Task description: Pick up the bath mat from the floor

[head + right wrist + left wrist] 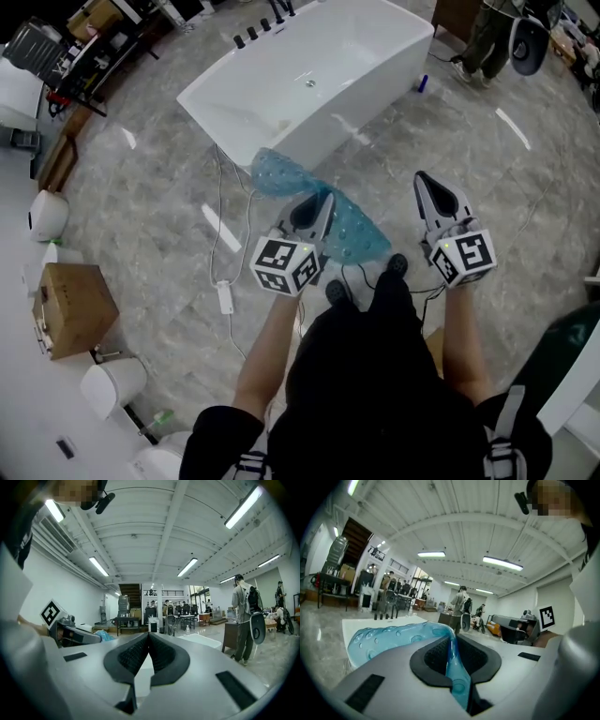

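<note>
The bath mat is translucent blue with bubble-like suckers. It hangs clear of the grey marble floor, in front of the bathtub. My left gripper is shut on its edge. In the left gripper view a fold of the mat is pinched between the black pads, and the rest of it spreads out to the left. My right gripper is held beside it to the right, apart from the mat. Its jaws meet at the tips with nothing between them. The right gripper view also catches the left gripper at its left edge.
A white freestanding bathtub stands just beyond the mat. A white cable with a plug block lies on the floor to the left. A cardboard box and white fixtures line the left wall. A person stands at the far right.
</note>
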Available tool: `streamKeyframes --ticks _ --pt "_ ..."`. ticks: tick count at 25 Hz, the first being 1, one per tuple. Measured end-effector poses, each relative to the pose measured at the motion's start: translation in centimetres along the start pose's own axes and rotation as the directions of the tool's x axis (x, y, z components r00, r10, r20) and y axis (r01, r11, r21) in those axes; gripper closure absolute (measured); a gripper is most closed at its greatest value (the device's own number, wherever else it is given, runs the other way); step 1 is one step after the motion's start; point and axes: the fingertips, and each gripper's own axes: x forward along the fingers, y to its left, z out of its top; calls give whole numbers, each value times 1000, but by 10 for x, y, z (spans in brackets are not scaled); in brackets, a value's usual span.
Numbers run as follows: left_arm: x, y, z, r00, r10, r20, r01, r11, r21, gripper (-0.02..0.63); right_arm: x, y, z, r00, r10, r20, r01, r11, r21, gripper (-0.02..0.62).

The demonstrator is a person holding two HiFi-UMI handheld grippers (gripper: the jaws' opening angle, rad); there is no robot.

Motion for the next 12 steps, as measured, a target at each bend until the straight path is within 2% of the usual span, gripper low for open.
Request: streamKeyframes --ticks 3,5,9,12 --pt "-36 -3 23 999 24 48 -28 997 74 560 -1 18 23 1000 -9 23 8 1000 11 583" --pt "-58 -6 35 997 36 65 -44 991 127 560 -2 33 40 999 17 45 -17 1000 11 583" --pt "-85 -12 57 996 37 77 -56 966 251 558 -4 53 61 994 75 77 -77 997 25 583" --pt "-98 -17 70 995 44 91 -70 952 299 557 -4 62 62 992 103 69 -106 994 36 583"
